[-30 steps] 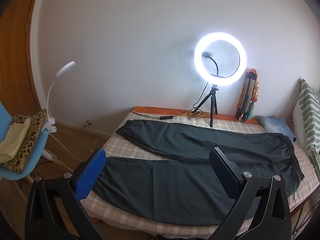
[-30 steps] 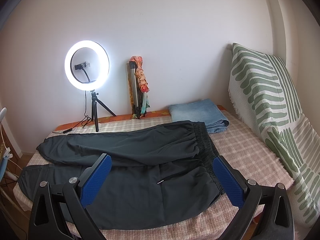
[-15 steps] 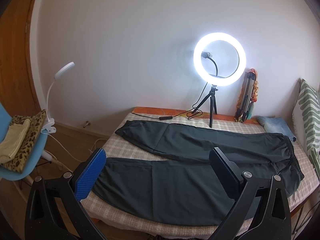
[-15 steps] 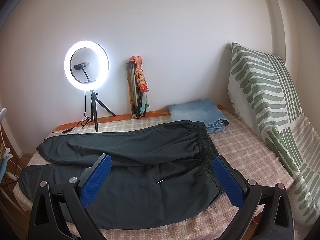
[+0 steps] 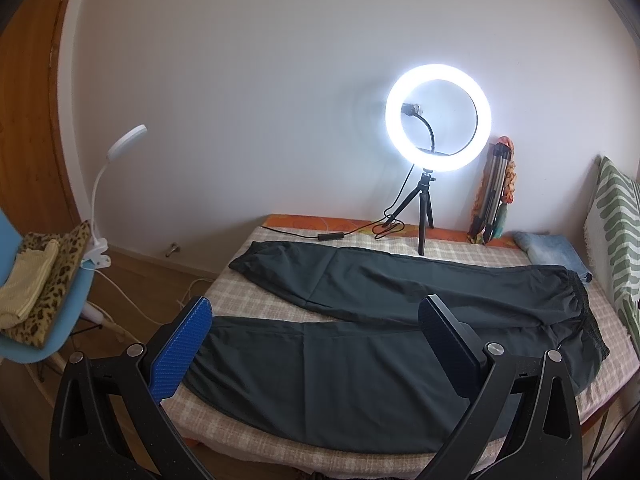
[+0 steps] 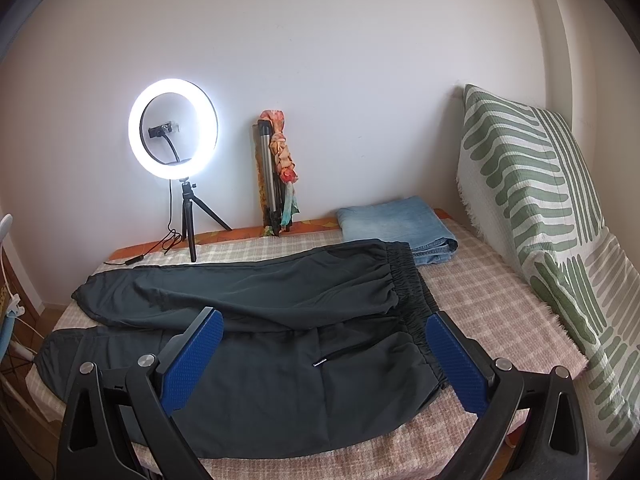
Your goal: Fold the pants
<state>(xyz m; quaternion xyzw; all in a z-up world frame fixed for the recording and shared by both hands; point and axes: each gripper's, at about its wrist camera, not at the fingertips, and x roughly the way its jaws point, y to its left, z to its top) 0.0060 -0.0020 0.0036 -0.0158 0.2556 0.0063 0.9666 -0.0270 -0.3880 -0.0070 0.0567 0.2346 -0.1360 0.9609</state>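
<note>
Dark grey pants lie spread flat on the checked bed cover, legs apart and pointing left, elastic waistband at the right. My left gripper hovers open above the near leg's cuff end, holding nothing. Over the hip and waistband part of the near leg, my right gripper is also open and empty. Blue pads line the fingers.
A lit ring light on a small tripod stands at the bed's back edge with its cable. A folded tripod with a scarf leans on the wall. Folded jeans lie beside the waistband. A striped pillow stands right; a blue chair left.
</note>
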